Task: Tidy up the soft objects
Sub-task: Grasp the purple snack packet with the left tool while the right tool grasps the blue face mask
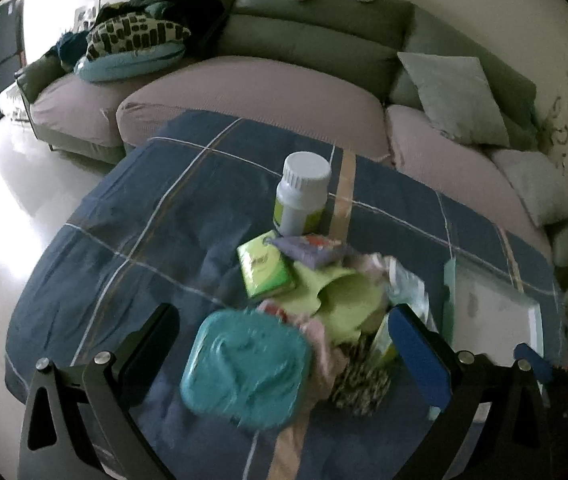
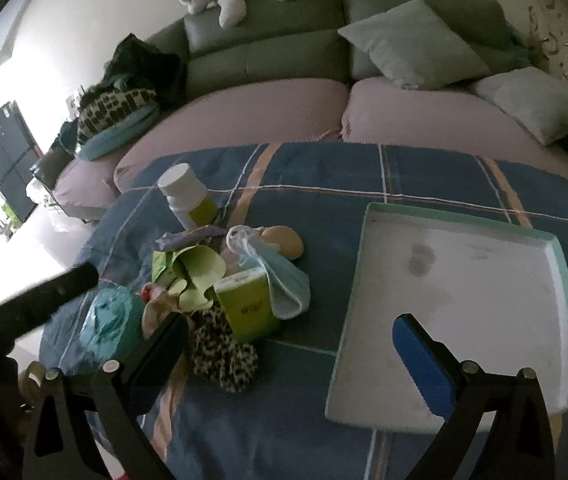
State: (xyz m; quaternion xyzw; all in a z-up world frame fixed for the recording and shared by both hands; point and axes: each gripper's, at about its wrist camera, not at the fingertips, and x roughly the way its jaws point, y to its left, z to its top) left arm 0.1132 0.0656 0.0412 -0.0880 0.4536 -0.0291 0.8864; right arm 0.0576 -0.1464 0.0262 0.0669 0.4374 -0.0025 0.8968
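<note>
Left wrist view: left claw point(image 1: 284, 344) spread wide, empty, straddling teal pouch point(image 1: 245, 364) at near edge of pile on plaid-covered bench point(image 1: 143, 220). Best centred before closing; pink cloth point(image 1: 324, 340) touching, could snag.

Right wrist view: right claw point(image 2: 290, 342) wide, empty, over near-left corner of white tray point(image 2: 464, 280), right of pile. Leopard-print cloth point(image 2: 219, 356) nearest.

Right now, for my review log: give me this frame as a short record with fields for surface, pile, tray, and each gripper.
surface: blue plaid cloth in front of a sofa
pile: teal pouch, green packet, white bottle, leopard cloth, bunched together
tray: white tray, nothing in it, right of the pile
left gripper: open, around the teal pouch
right gripper: open, holding nothing
</note>
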